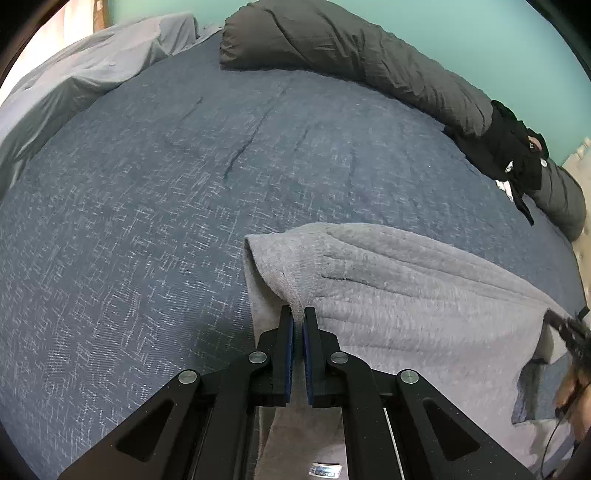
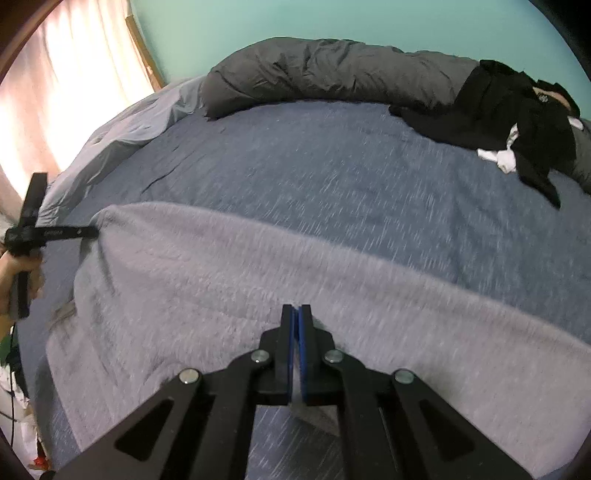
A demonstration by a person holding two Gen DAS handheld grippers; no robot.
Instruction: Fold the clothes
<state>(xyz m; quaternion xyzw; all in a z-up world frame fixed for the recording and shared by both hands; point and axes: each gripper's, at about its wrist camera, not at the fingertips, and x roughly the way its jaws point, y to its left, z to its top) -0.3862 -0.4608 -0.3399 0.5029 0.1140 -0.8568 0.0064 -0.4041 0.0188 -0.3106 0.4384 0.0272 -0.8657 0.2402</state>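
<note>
Grey towel (image 1: 424,295) pinched in left hand-held gripper (image 1: 298,317) — right side blurred, seemingly likewise

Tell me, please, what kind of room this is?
Most likely a bedroom. The work surface is a wide bed with a blue woven bedspread, a long dark grey rolled duvet lies along the teal wall, and a window with a pale pink curtain is beside it.

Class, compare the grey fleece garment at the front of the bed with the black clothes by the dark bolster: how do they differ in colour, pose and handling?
The grey fleece garment is pale and spread wide; the black clothes are dark and heaped. The left gripper and right gripper pinch the grey one; nothing holds the black ones. Both lie on the blue bedspread.
</note>
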